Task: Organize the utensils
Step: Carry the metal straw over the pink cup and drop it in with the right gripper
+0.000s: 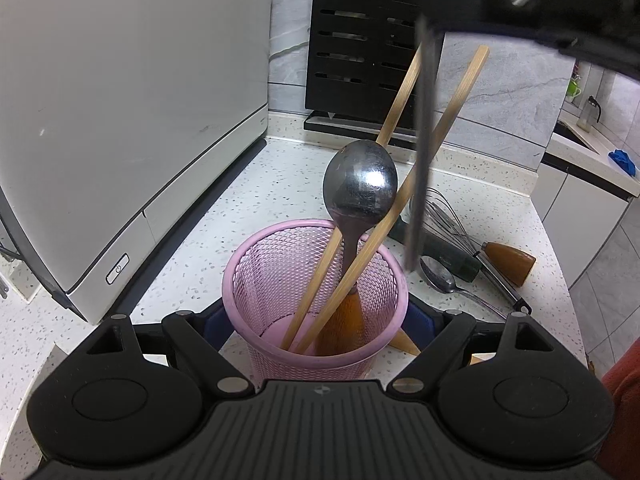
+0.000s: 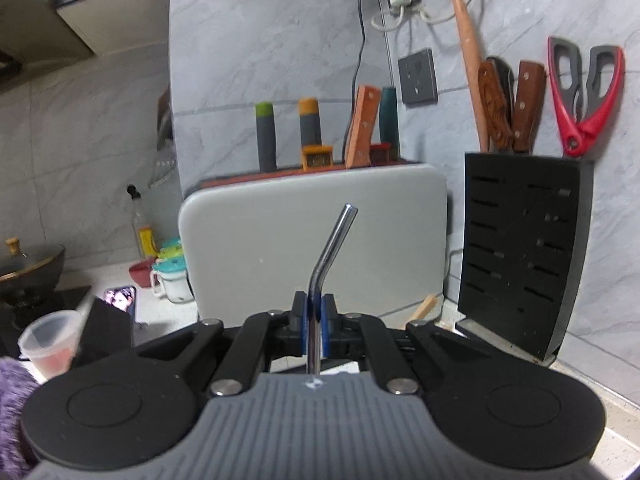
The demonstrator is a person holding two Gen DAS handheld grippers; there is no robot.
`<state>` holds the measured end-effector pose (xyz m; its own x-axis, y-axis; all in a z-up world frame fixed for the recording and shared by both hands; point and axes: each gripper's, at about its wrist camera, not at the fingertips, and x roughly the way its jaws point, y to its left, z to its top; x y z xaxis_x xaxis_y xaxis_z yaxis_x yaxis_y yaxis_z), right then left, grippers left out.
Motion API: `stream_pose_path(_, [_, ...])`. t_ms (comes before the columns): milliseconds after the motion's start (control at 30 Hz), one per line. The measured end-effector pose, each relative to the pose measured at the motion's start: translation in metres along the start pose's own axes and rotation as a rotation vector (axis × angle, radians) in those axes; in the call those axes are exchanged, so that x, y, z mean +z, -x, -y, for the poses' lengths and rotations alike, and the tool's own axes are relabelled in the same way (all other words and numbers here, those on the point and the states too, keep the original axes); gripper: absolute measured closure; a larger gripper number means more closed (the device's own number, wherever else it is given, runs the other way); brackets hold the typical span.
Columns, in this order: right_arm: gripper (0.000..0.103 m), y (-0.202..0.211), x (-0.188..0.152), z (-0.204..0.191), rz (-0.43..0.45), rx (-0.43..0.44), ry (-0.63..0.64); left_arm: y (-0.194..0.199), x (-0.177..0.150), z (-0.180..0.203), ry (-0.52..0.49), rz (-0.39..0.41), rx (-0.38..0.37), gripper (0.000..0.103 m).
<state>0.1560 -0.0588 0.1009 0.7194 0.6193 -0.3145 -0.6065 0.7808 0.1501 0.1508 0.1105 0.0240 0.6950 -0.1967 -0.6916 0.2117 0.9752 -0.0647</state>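
Observation:
In the left wrist view my left gripper [image 1: 320, 320] is shut on a pink mesh holder [image 1: 256, 280], its blue pads against both sides. The holder stands on the counter and holds two bamboo chopsticks [image 1: 460, 100] and a large metal spoon [image 1: 360, 180] with a wooden handle. My right gripper [image 2: 314, 312] is shut on a bent metal straw [image 2: 332, 244]. The straw also shows in the left wrist view [image 1: 420, 152], blurred, hanging down just right of the holder under the right gripper.
On the counter right of the holder lie a whisk [image 1: 448, 216], a small spoon [image 1: 440, 276] and a wooden-handled tool [image 1: 508, 258]. A grey appliance [image 1: 120, 120] stands left. A black knife block [image 1: 360, 40] stands behind, also in the right wrist view [image 2: 520, 248].

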Motion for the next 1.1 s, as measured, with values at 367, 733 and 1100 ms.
stream_pose_path(367, [0.100, -0.024, -0.012, -0.007, 0.034, 0.052, -0.029, -0.003, 0.000, 0.001, -0.003, -0.001, -0.002, 0.004])
stream_pose_path(733, [0.100, -0.043, -0.041, -0.003, -0.106, 0.050, 0.005, -0.002, 0.000, 0.002, -0.003, -0.001, -0.003, 0.004])
stream_pose_path(1100, [0.099, -0.048, -0.056, 0.004, -0.240, 0.055, 0.027, -0.002, 0.000, 0.002, -0.007, -0.001, -0.002, 0.004])
